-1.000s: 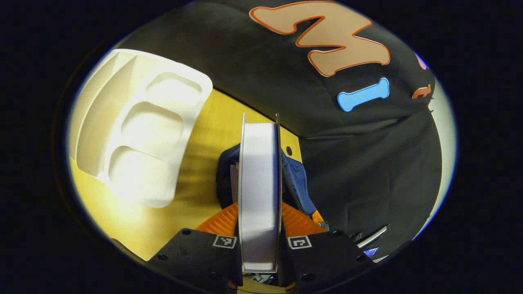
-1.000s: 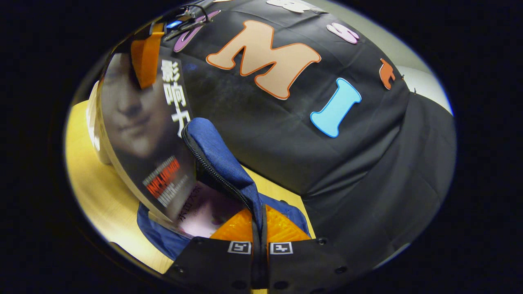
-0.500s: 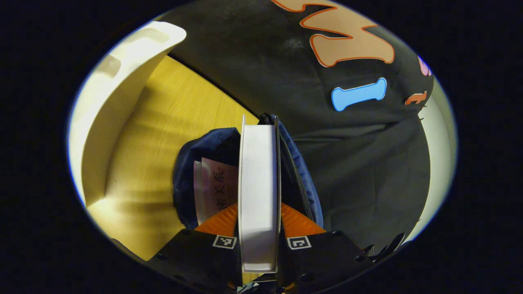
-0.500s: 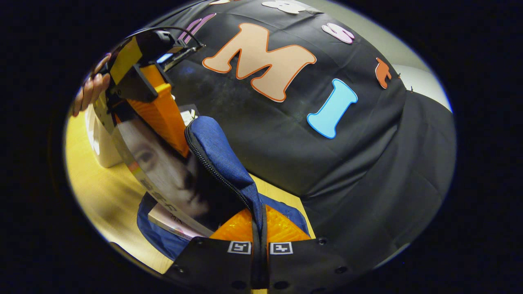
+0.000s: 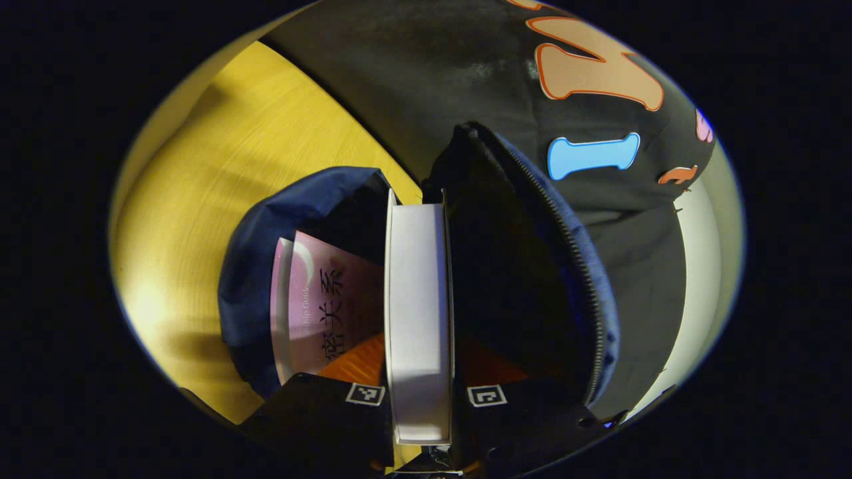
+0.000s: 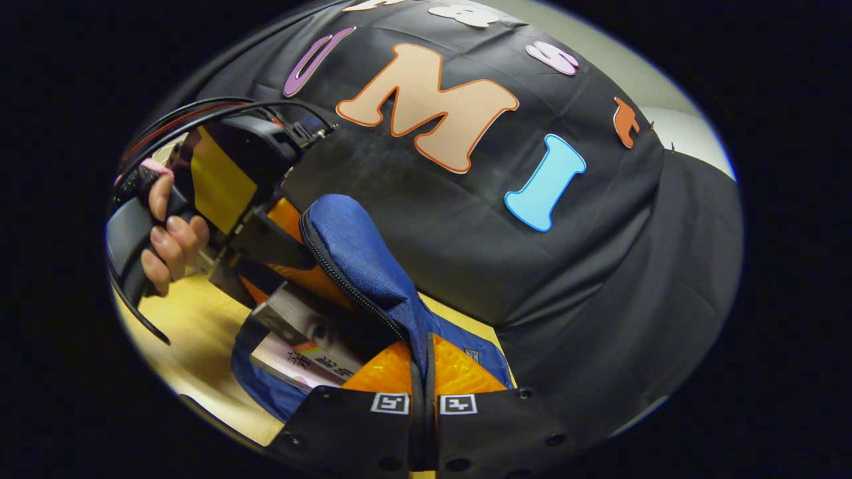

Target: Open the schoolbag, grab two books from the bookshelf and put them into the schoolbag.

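Yellow wood tabletop (image 5: 219, 153) w/ black cloth wall (image 6: 599, 266) behind, lit warm.

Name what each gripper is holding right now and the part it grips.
Left gripper: shut on the second book, across its covers, page edge facing the camera. Right gripper: shut on the schoolbag, pinching the zippered edge of its flap.

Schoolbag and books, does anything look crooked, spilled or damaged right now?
Nothing stands out. The right gripper pinches the blue schoolbag's flap, holding the schoolbag open. The left gripper holds the second book upright inside the opening, beside the pink book already lying in the bag. No tear or spill shows.
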